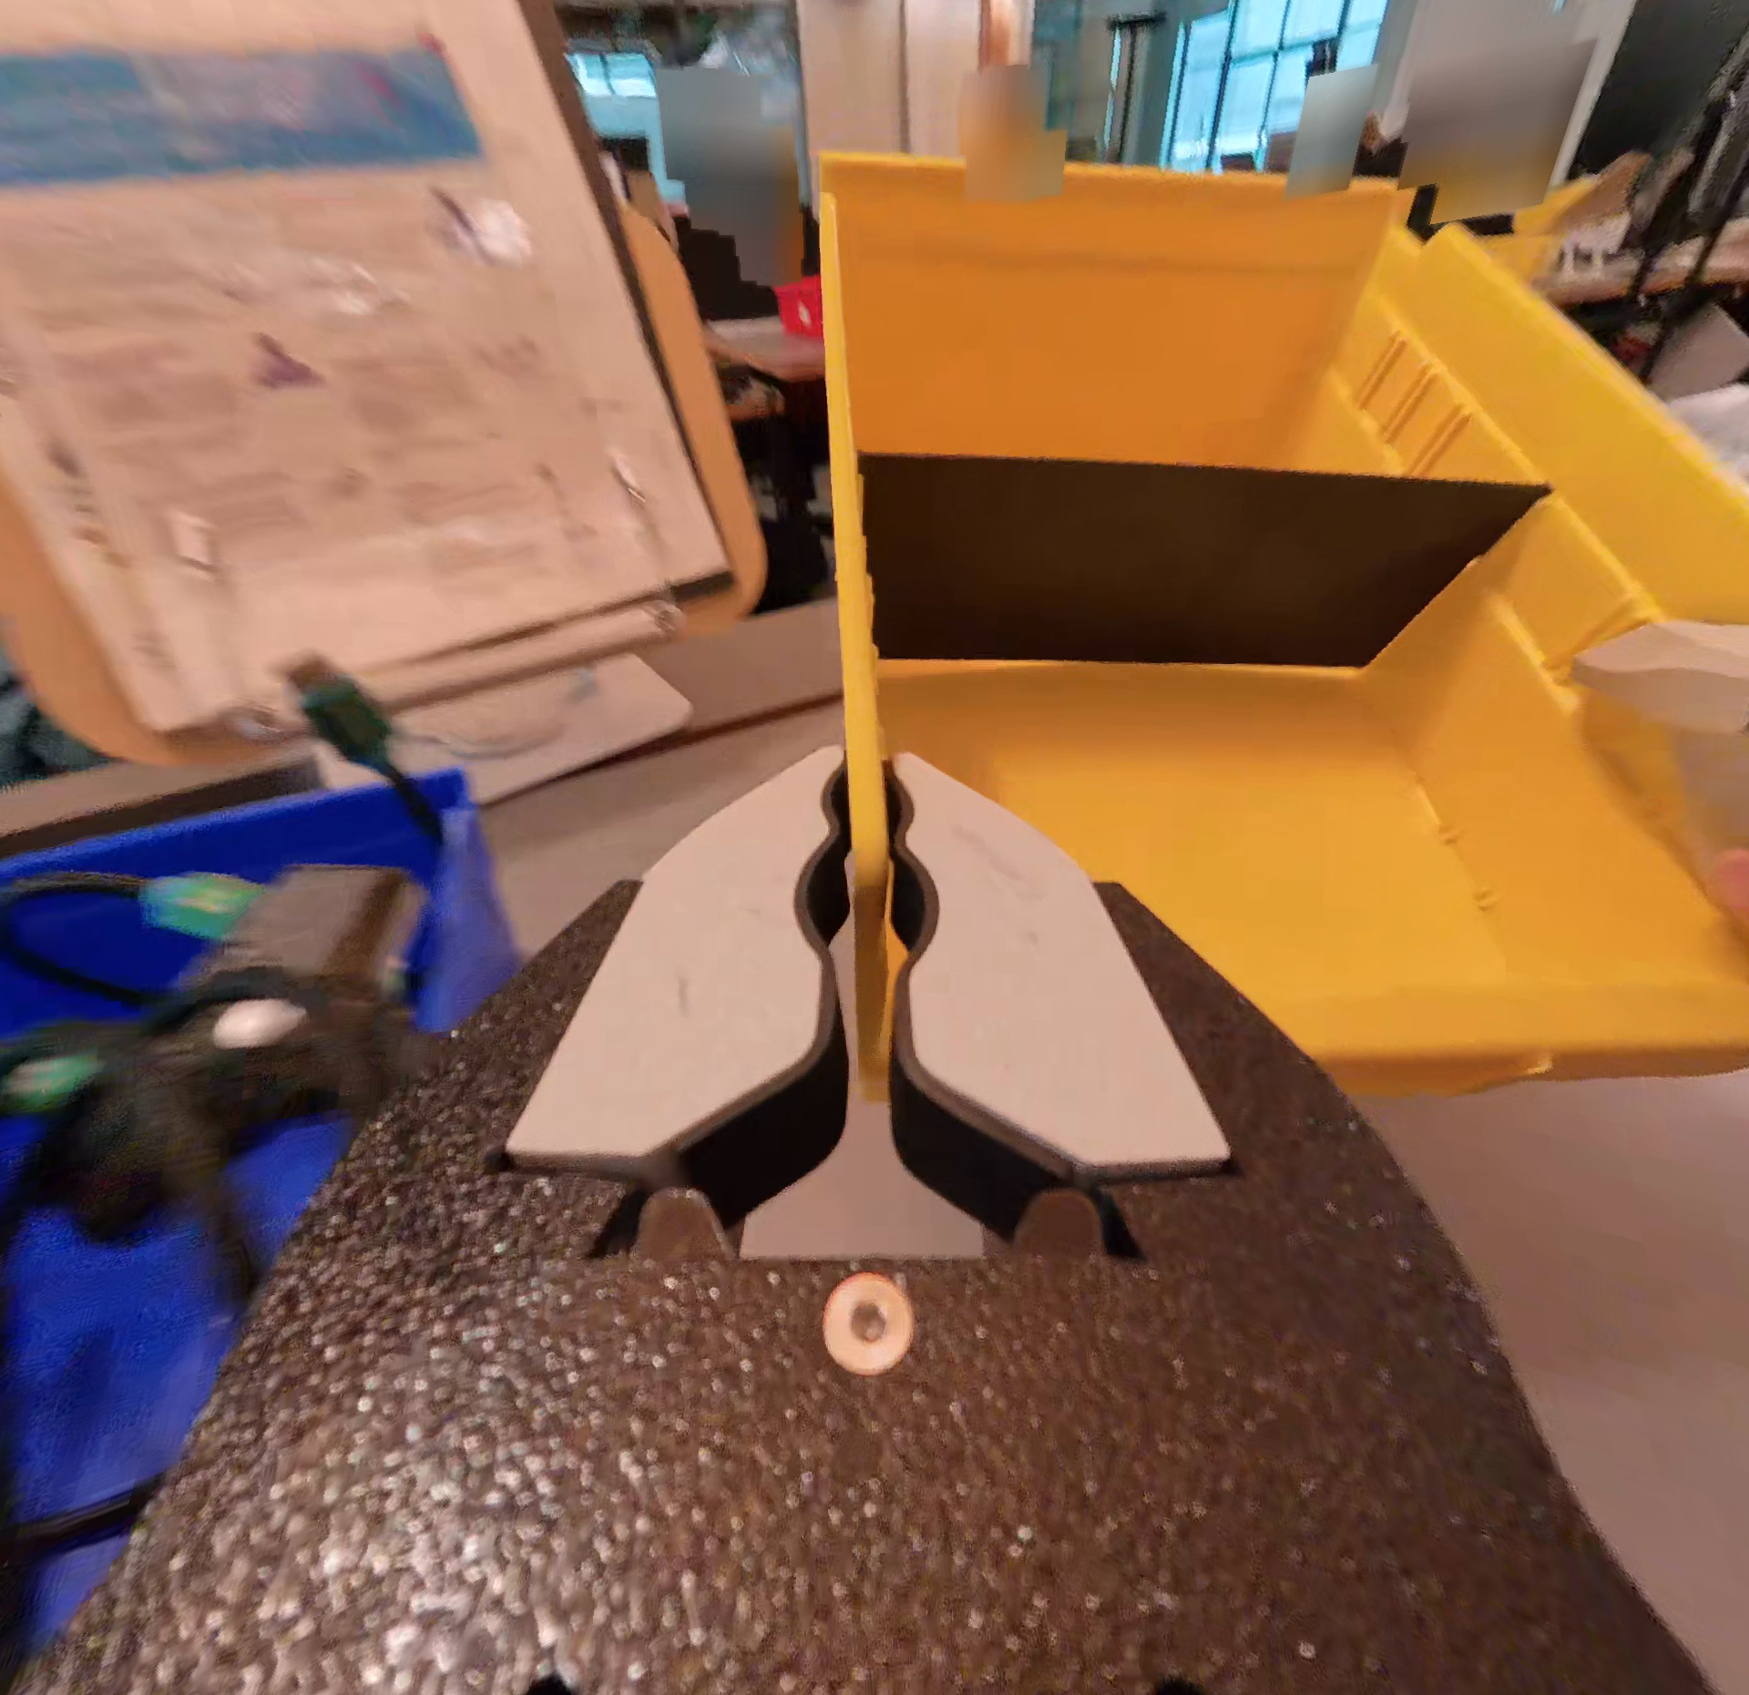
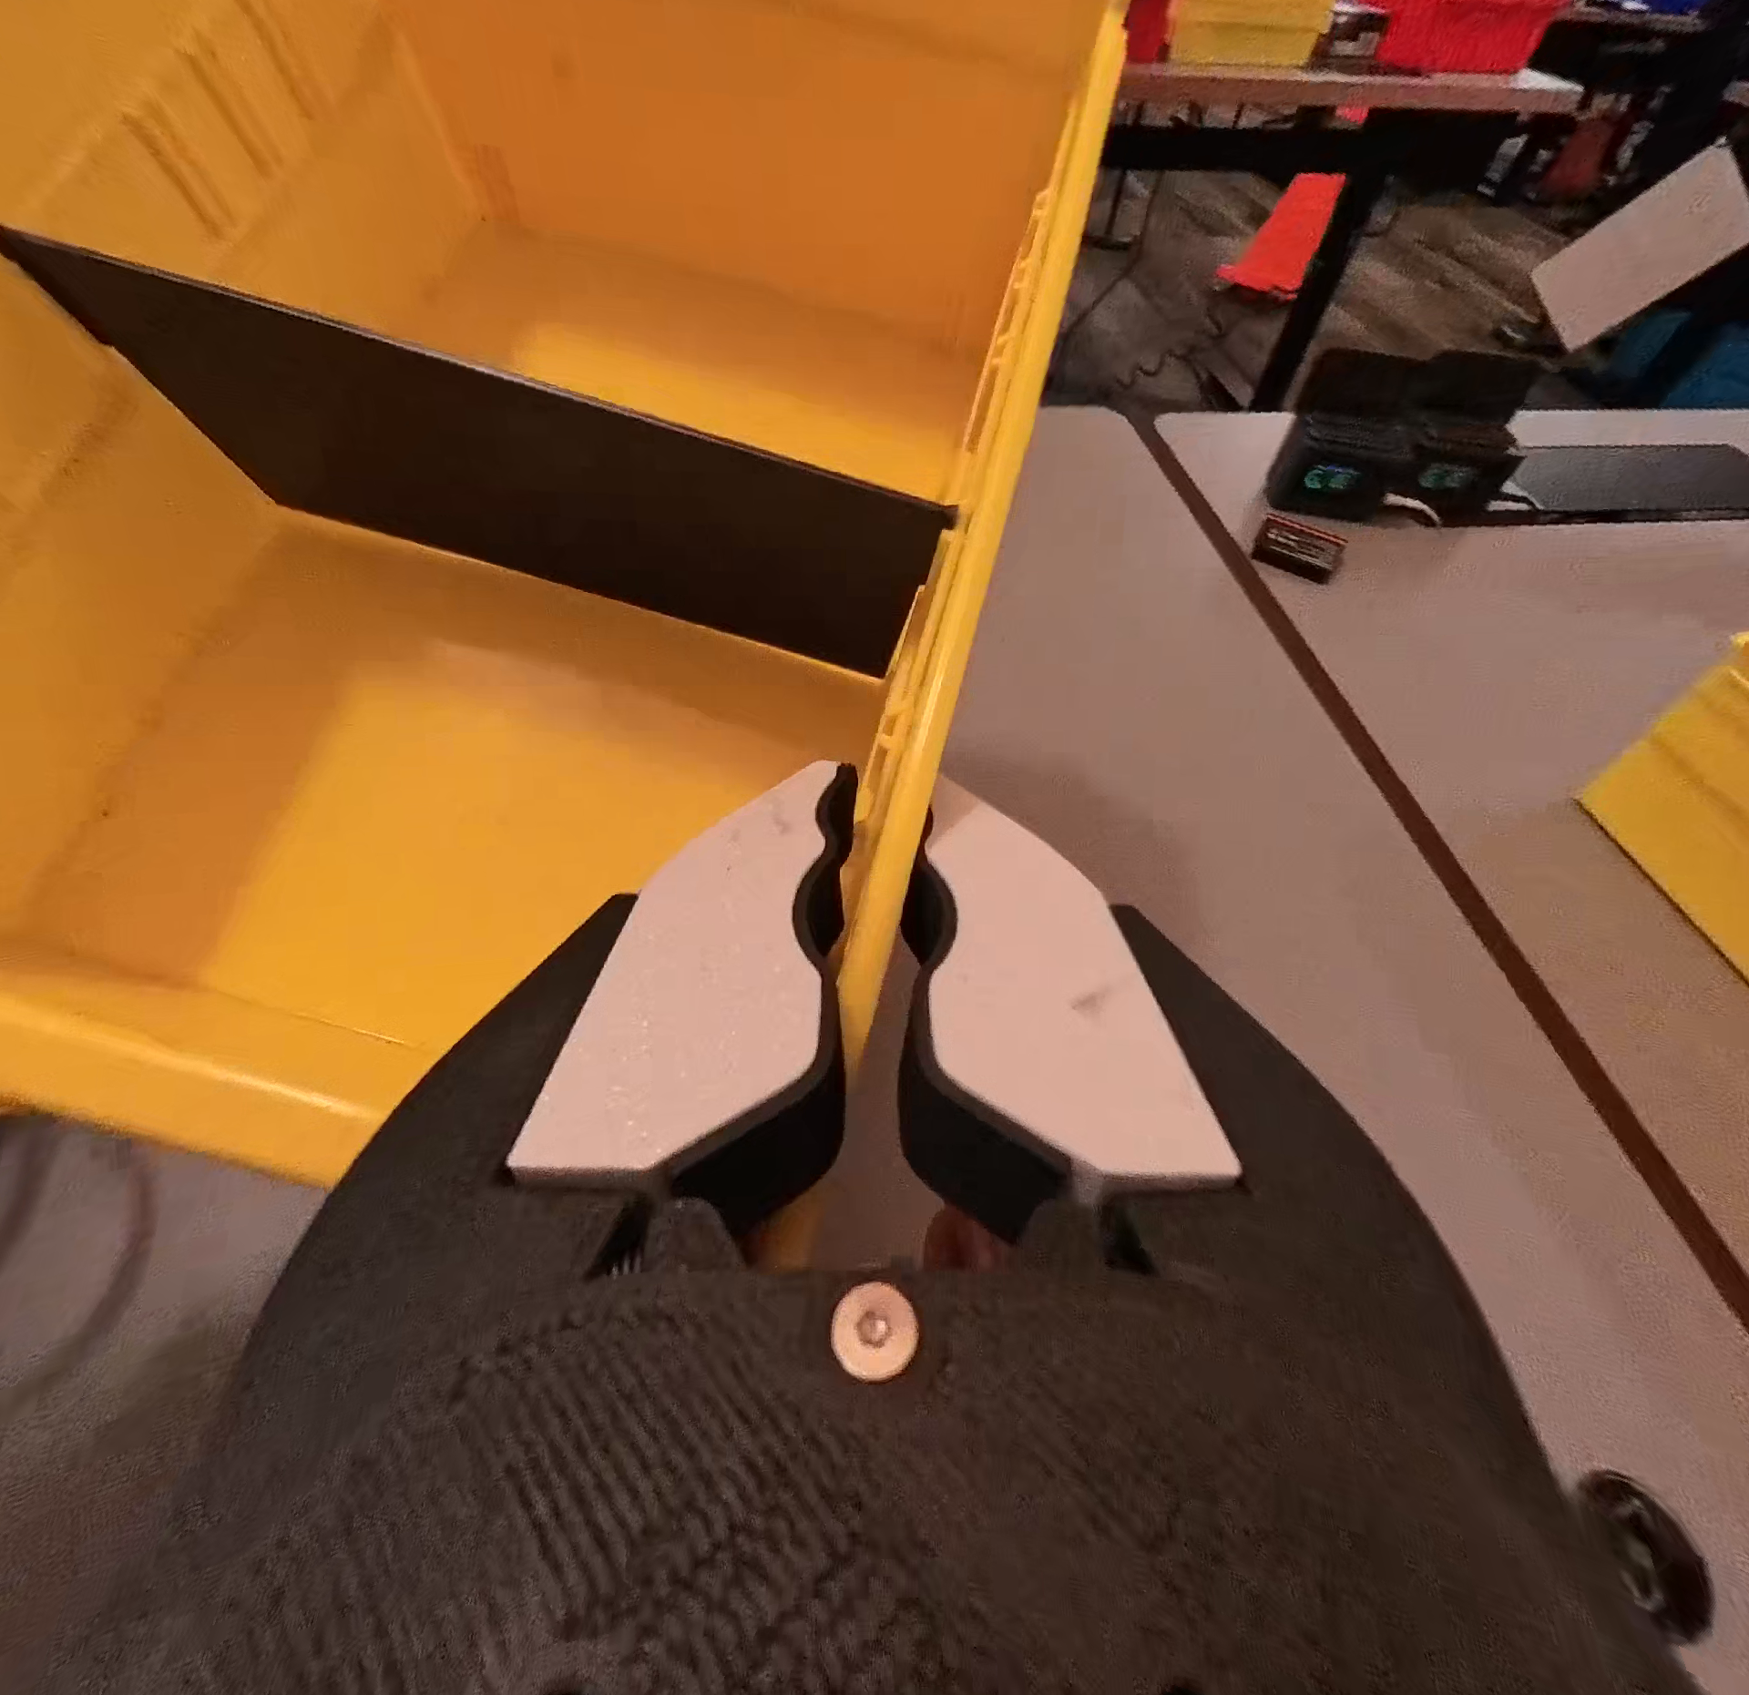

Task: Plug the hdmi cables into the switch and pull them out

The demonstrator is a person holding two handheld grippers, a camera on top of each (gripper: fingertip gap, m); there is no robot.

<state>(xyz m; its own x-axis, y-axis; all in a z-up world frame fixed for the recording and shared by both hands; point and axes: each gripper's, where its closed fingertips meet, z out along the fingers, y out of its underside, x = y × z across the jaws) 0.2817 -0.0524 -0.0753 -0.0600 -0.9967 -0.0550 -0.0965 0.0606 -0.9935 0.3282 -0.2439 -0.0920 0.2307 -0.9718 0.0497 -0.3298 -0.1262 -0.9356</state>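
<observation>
A yellow plastic bin (image 1: 1183,845) with a black divider (image 1: 1164,561) is held tilted above the table, empty inside. My left gripper (image 1: 866,788) is shut on its left wall. My right gripper (image 2: 890,798) is shut on its right wall (image 2: 956,684); the bin also shows in the right wrist view (image 2: 426,798). The right gripper's finger (image 1: 1666,684) shows at the far right of the left wrist view. A dark switch box (image 1: 303,930) with black HDMI cables and green-tagged plugs (image 1: 345,717) lies in a blue bin (image 1: 237,1176) at the left.
A cardboard box (image 1: 312,372) leans behind the blue bin. The grey table (image 2: 1325,798) has a seam to a second table holding black chargers (image 2: 1391,462) and another yellow bin corner (image 2: 1675,798). Tables with red and yellow bins (image 2: 1325,3) stand far behind.
</observation>
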